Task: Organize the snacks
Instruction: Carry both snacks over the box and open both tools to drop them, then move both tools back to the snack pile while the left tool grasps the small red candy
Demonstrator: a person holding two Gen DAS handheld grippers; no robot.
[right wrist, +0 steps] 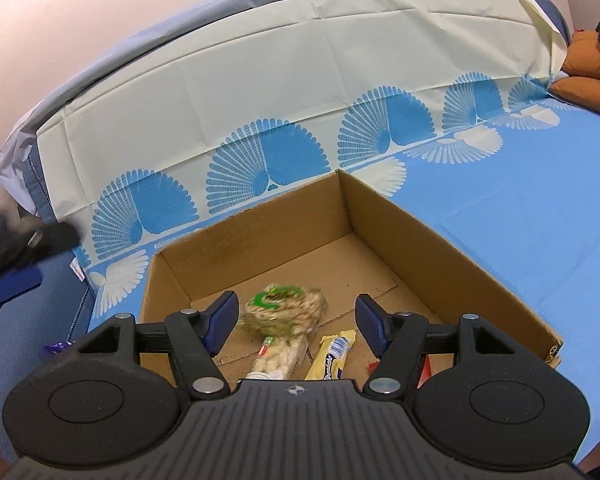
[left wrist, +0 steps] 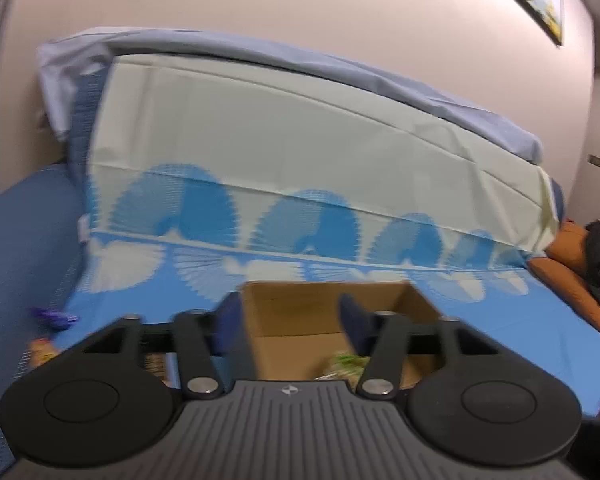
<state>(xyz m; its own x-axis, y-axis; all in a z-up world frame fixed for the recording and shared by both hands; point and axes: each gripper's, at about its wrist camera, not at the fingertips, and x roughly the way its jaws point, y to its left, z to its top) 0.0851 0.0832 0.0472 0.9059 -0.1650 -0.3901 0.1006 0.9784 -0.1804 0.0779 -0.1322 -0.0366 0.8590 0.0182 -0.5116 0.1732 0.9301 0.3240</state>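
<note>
Two grippers are hovering at the cardboard box [right wrist: 440,240], both spread and gripping nothing.
Right gripper [right wrist: 296,318] is hanging over a rice-cake pack [right wrist: 282,312]; left gripper [left wrist: 290,320] is straddling the box's left wall.

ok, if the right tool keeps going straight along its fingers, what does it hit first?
Probably the round rice cake pack lying in the cardboard box: it sits between the open fingers of the right tool, just ahead. Depth is unclear; the pack is blurred.
</note>
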